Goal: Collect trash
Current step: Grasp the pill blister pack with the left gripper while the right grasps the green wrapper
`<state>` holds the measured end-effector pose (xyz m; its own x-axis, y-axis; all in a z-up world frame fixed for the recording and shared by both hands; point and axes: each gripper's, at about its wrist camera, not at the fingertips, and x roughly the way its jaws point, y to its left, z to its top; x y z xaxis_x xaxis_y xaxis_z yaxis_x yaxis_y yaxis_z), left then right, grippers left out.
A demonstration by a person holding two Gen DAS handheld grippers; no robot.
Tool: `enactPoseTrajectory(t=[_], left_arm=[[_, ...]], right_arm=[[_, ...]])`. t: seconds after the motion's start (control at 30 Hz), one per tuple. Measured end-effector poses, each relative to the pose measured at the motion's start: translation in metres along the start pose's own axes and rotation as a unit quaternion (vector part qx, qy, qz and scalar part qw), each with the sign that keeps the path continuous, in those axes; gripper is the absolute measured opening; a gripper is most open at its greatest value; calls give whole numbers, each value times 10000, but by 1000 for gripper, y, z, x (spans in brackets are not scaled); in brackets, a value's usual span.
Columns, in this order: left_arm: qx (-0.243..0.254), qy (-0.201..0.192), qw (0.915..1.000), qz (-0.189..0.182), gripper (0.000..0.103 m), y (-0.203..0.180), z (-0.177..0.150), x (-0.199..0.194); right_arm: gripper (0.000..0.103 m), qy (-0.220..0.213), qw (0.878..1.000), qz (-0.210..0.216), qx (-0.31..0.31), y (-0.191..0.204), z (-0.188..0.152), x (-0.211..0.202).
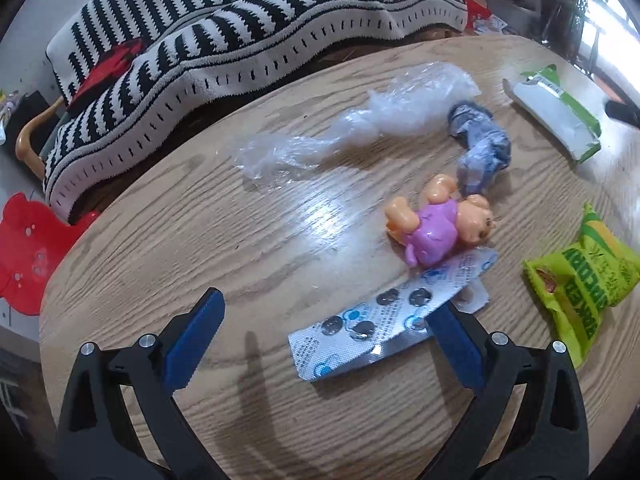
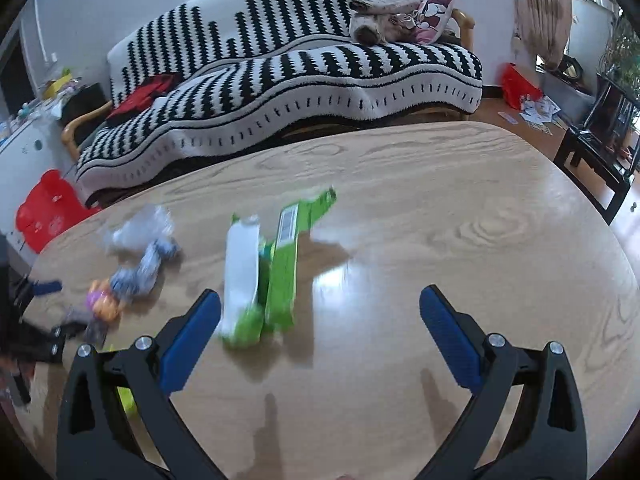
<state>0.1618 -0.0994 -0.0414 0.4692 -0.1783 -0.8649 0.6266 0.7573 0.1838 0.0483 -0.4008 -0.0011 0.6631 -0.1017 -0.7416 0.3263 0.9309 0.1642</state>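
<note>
On the wooden table [image 1: 200, 240] lie a silver pill blister pack [image 1: 384, 320], a clear plastic bag [image 1: 360, 128], a crumpled blue-grey wad [image 1: 480, 144], a green and white wrapper [image 1: 560, 116] and a yellow-green snack packet [image 1: 580, 284]. My left gripper [image 1: 332, 316] is open, low over the table, with the blister pack between its fingers, against the right one. My right gripper [image 2: 320, 312] is open and empty; the green and white wrapper [image 2: 260, 276] lies just ahead, near its left finger. The wad [image 2: 144, 264] lies further left.
A small doll in a purple dress [image 1: 436, 224] lies beside the blister pack. A sofa with a black and white striped cover [image 2: 280, 80] runs behind the table. A red stool [image 1: 28, 248] stands at the left, a dark side table [image 2: 600, 152] at the right.
</note>
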Motion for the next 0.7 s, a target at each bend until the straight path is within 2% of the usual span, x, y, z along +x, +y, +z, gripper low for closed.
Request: enactPoseTrajectory(t=[0.07,0.13,0.37,0.4,0.43,0.47,0.5,0.57,0.63,0.7], left_arm=[[-31,7,9999,-143,96,3,1,4],[-57,45,9999,-134,96,3,1,6],[111,-21,9996,-272,95,2,0,8],[150,-16,9993,-356,88,1,0,7],[144,-25,9988,-476,80,0,1,6],[106,-12,9980,-619,69,0,3,5],[47,73,9980,-621,69,0,5,5],[24,98,9981,-614,69,-4,5,4],[48,89,9979,-632,68,-9,4,1],[103,93,9981,-601,68,-16,1,-2]], right_arm=[[96,190,9997,129,-27,7,8,17],[96,347,9993,149,19,10,15,32],[96,592,9976,291,208,12,19,56],[89,612,9976,292,149,14,18,57],[62,637,9976,276,88,15,17,58],[49,694,9972,287,56,17,15,60],[37,710,9969,340,61,18,14,60],[27,675,9969,393,-8,20,13,56],[9,611,9974,373,-124,22,12,49],[8,594,9974,392,-146,21,11,44]])
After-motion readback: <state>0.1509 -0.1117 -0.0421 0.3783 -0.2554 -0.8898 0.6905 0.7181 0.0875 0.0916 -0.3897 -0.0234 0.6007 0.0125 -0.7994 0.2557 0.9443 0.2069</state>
